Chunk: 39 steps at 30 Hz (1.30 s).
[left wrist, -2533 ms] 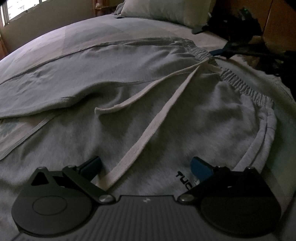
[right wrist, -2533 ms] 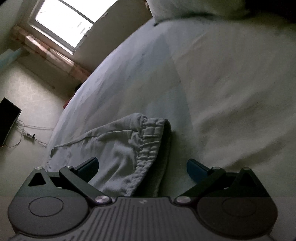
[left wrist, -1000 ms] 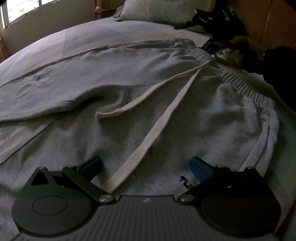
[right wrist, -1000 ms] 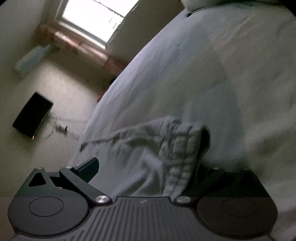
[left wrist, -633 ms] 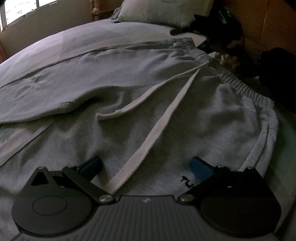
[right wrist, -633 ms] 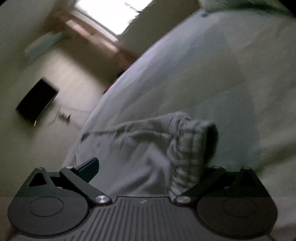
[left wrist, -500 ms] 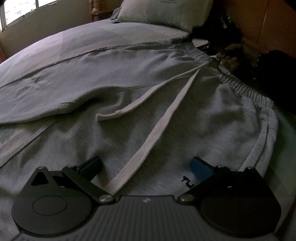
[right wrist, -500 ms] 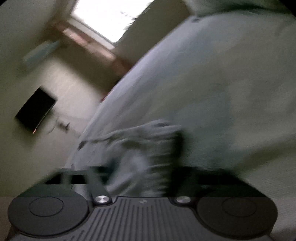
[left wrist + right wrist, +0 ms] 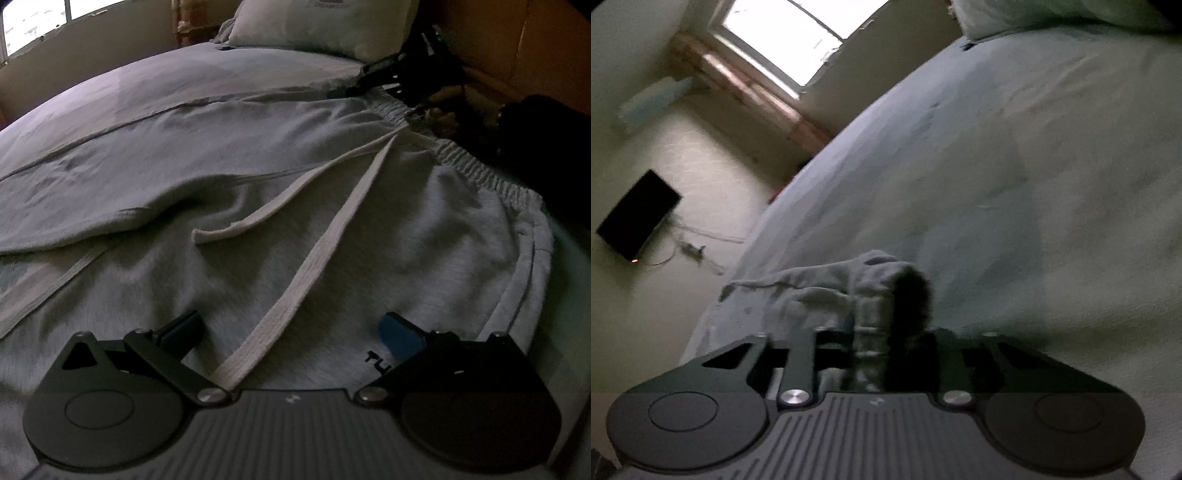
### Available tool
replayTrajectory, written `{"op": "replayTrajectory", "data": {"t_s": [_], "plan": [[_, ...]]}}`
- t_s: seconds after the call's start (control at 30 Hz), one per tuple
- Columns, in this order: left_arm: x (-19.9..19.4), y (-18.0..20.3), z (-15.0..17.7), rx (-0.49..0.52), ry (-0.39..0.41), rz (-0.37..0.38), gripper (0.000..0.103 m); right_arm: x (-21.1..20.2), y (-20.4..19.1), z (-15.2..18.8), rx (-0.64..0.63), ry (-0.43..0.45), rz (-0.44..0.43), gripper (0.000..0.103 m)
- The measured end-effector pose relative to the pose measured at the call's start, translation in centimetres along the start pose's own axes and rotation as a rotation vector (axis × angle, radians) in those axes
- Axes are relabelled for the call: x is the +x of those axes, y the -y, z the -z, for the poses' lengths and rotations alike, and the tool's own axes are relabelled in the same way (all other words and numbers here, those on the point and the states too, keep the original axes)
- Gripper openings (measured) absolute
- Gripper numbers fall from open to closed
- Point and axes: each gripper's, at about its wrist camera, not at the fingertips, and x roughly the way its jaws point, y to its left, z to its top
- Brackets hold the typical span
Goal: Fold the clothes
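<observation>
Grey sweatpants [image 9: 332,236] lie spread on the bed [image 9: 184,81], their white drawstring [image 9: 317,254] running between the spread fingers of the left gripper [image 9: 291,328], which grasps nothing, while the right gripper [image 9: 875,343], jaws having just closed, is clenched on the elastic waistband [image 9: 871,295], lifting it off the bed.

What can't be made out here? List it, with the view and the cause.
- Right wrist view: right hand-held gripper pads, hidden by the bunched waistband and blur.
- Left wrist view: black lettering on the grey sweatpants, cut off by the left hand-held gripper.
- Left wrist view: dark objects beside the bed, too dim.
</observation>
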Motion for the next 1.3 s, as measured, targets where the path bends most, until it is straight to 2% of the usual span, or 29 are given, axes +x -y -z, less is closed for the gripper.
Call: {"op": "replayTrajectory", "data": {"t_s": [0.33, 0.5, 0.83, 1.3], "plan": [[-0.4, -0.9, 0.1, 0.035, 0.001, 0.051, 0.102, 0.5, -4.3, 0.5, -0.186, 0.003, 0.165, 0.017], [-1.0, -0.7, -0.5, 0.042, -0.005, 0.021, 0.102, -1.3, -7.0, 0.2, -0.266, 0.017, 0.155, 0.017], [-2.1, -1.5, -1.9, 0.026, 0.016, 0.043, 0.101, -3.1, -11.9, 0.9, -0.396, -0.009, 0.098, 0.017], [-1.5, -2.3, -5.4, 0.140, 0.029, -0.016, 0.100, -4.0, -15.4, 3.5, -0.541, -0.090, 0.049, 0.017]]}}
